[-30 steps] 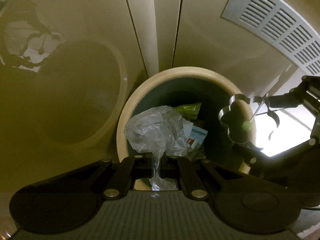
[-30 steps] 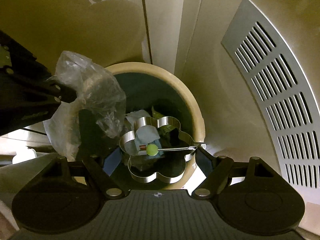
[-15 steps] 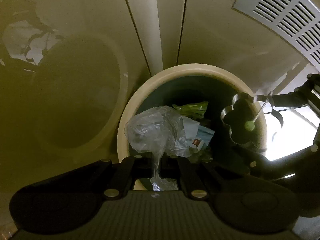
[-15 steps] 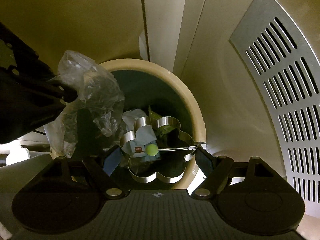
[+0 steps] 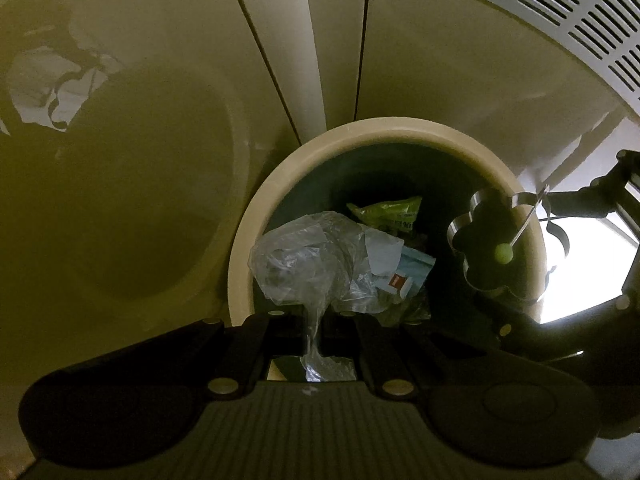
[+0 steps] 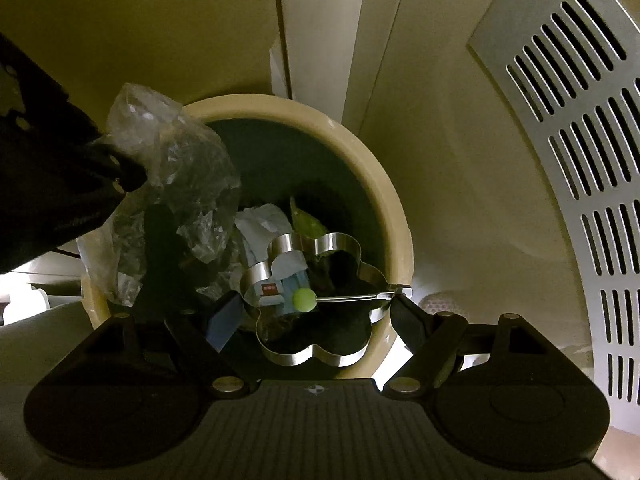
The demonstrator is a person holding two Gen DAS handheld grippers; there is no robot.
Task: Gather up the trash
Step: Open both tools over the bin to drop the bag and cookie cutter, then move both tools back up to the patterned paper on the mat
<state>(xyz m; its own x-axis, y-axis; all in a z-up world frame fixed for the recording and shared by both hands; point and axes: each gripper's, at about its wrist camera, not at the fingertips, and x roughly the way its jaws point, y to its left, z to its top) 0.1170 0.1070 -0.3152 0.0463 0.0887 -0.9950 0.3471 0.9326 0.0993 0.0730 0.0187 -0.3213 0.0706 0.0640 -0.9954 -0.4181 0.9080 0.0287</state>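
I look straight down into a round bin with a cream rim (image 5: 248,248) (image 6: 396,220). My left gripper (image 5: 316,316) is shut on the neck of a crumpled clear plastic bag (image 5: 308,260) (image 6: 180,168), which hangs over the bin's left side. My right gripper (image 6: 316,308) has its jaws wide, shut on a flower-shaped metal ring mould (image 6: 316,356) (image 5: 480,200) with a green knob (image 6: 303,300) on a wire handle, above the bin's right half. Inside the bin lie a green wrapper (image 5: 388,212), white paper and a blue packet (image 5: 412,268).
Cream panels with dark vertical seams (image 5: 360,40) rise behind the bin. A perforated metal grille (image 6: 580,160) (image 5: 580,20) curves along the right. A bright patch of floor (image 5: 584,264) shows past the bin's right edge. The left gripper's body (image 6: 60,184) fills the right view's left side.
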